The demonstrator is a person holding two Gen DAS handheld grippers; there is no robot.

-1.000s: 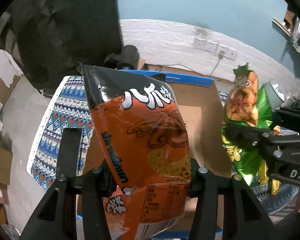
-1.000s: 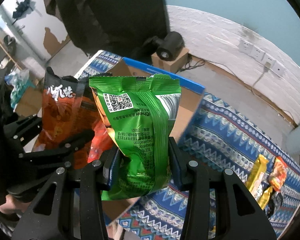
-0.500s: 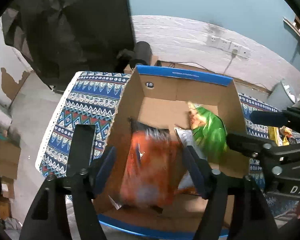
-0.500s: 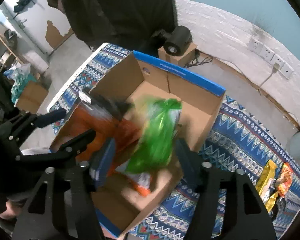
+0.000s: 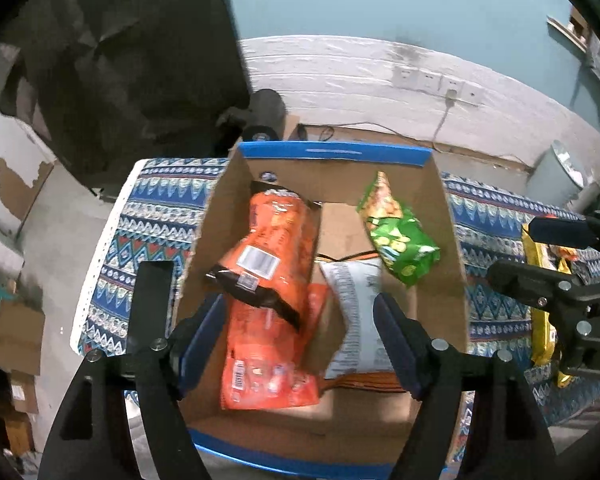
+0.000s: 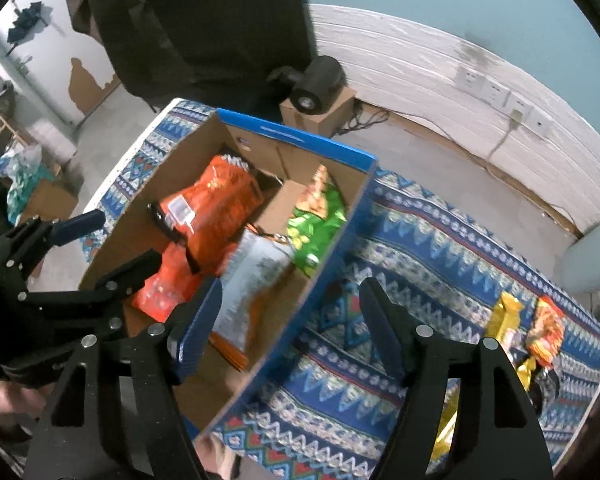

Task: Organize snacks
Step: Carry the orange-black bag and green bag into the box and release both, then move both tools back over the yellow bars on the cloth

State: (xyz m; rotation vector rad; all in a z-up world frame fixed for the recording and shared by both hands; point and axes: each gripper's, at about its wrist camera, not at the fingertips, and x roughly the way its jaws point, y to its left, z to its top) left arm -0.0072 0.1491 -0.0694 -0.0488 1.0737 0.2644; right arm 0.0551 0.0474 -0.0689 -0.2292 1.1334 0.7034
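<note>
Snack bags lie loose inside an open cardboard box (image 5: 452,248) with blue-trimmed flaps, which stands on a table covered by a blue patterned cloth (image 6: 440,248). An orange bag with black ends (image 5: 276,240) lies along the box's left wall, resting partly on another orange packet (image 5: 268,376) toward the near edge. A green bag (image 5: 400,240) leans against the right wall near the far end, and a white-backed packet covered in small print (image 5: 356,312) lies between the two, toward the near side. The left gripper (image 5: 298,340) hangs over the near part of the box with its jaws spread wide; they have just been opening, and the pads touch nothing, though the orange bags and the white packet show in the gap below them. The right gripper (image 6: 290,320) is likewise spread apart, having just been opening, and holds nothing; it hangs over the box's right wall, one finger above the box interior and the other above the cloth. Well apart from the box, toward the cloth's right edge, a yellow packet (image 6: 504,316) and a small orange packet (image 6: 546,332) lie close together with more wrappers just beneath them. Beyond the table's far edge a dark roll sits on a small carton (image 6: 332,108) on the floor, against a white panelled wall with sockets.
</note>
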